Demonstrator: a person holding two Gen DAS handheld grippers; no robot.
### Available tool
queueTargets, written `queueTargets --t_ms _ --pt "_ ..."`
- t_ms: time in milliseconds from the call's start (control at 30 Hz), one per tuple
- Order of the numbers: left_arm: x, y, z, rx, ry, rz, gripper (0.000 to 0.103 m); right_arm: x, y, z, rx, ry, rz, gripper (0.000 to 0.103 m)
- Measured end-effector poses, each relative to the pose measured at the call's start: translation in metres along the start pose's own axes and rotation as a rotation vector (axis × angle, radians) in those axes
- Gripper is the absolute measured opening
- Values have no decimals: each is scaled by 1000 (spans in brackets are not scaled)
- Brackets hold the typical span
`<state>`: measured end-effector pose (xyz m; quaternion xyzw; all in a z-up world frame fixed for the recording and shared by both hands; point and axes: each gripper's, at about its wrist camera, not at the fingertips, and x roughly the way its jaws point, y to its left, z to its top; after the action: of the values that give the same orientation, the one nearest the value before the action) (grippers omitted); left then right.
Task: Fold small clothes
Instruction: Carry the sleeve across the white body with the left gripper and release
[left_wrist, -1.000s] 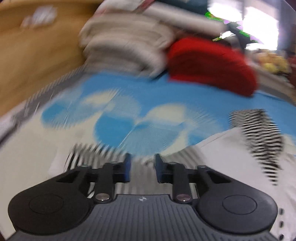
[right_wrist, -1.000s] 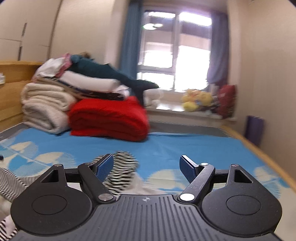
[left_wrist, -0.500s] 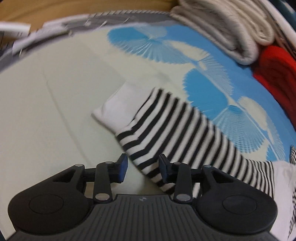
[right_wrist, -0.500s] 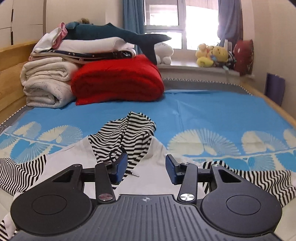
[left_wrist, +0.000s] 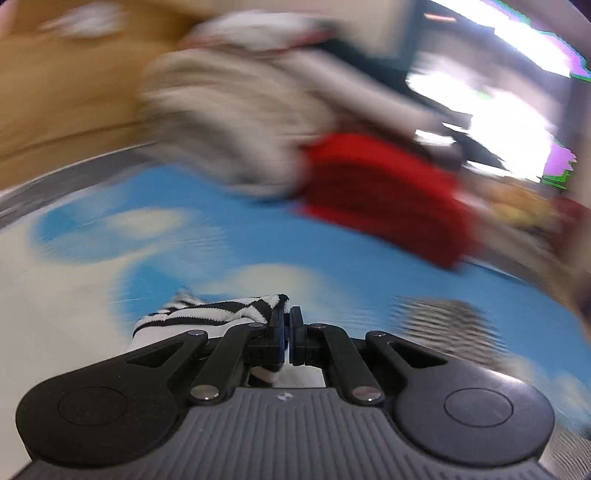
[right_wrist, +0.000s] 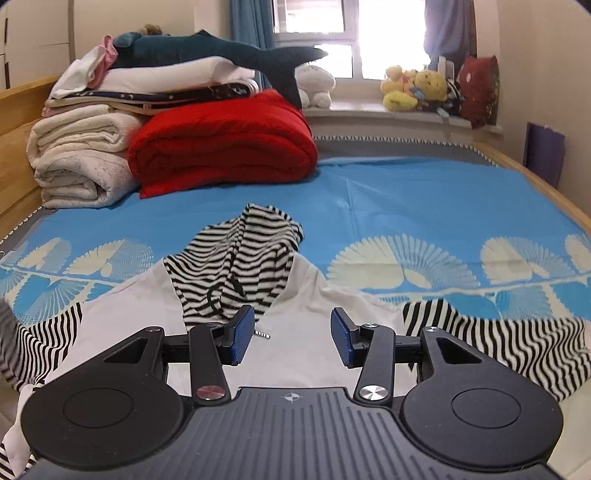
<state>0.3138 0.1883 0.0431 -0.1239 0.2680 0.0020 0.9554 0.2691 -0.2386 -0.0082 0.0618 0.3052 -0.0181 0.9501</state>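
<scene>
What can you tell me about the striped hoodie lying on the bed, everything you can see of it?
The hoodie has a white body, with a black-and-white striped hood and sleeves in soft knit-looking fabric. It lies spread flat on the blue patterned bedsheet, hood crumpled toward the red blanket, a dark drawstring trailing from it. The right sleeve stretches out flat. The left gripper has its jaws closed on a bunched striped sleeve end. The right gripper hovers open over the white chest.

Both wrist views sit low over the blue fan-print bed sheet (right_wrist: 406, 192), facing the headboard-side stacks. Left view blurred, tilted. Shared: folded red blanket (left_wrist: 384, 206) (right_wrist: 221, 147), cream towel stack (right_wrist: 77, 158).
</scene>
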Motion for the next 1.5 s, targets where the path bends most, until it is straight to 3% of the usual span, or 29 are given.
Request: queueTargets --t_ms 133,200,267,333,400,433,533,567,633,667,833,1033,1133,1267,1367,1433,1500 --pt "-19 -103 -22 146 182 -431 8 7 -5 -3 40 48 15 48" --pt "-34 -129 -23 204 189 -483 17 10 -10 -2 71 64 22 48" --pt "-40 -131 -11 185 178 -431 26 13 -17 -2 109 80 24 48" --pt "-36 -124 7 115 200 -316 26 17 -24 -1 161 106 32 48" --pt "-31 -111 23 51 212 -218 26 23 -29 -2 210 131 51 38" --pt "-30 -106 27 37 208 -180 26 27 -31 -3 228 147 62 25" --pt "-27 -84 24 22 159 -67 26 38 -38 -7 298 191 76 21" --pt "-20 -72 17 12 189 -24 26 43 -40 -10 322 209 74 21" --pt "9 -59 9 15 332 67 26 57 -47 -17 380 263 61 22" --pt "17 -54 7 12 356 90 26 66 -52 -22 425 294 54 22" --pt "40 -34 16 28 354 135 26 104 -67 -46 637 411 44 34" --pt "48 -21 11 -4 407 110 26 135 -62 -56 715 408 18 39" --pt "58 -21 -1 3 443 95 26 136 -58 -51 699 363 14 6" --pt "67 -37 -21 37 503 39 26 96 -50 -21 662 166 64 4" --pt "75 -54 -51 90 593 -39 26 54 -41 -7 555 -5 30 3" --pt "80 -57 -70 132 635 -23 26 47 -47 -13 526 0 -58 3" --pt "88 -55 -88 184 691 22 26 59 -60 -27 541 113 -163 3"
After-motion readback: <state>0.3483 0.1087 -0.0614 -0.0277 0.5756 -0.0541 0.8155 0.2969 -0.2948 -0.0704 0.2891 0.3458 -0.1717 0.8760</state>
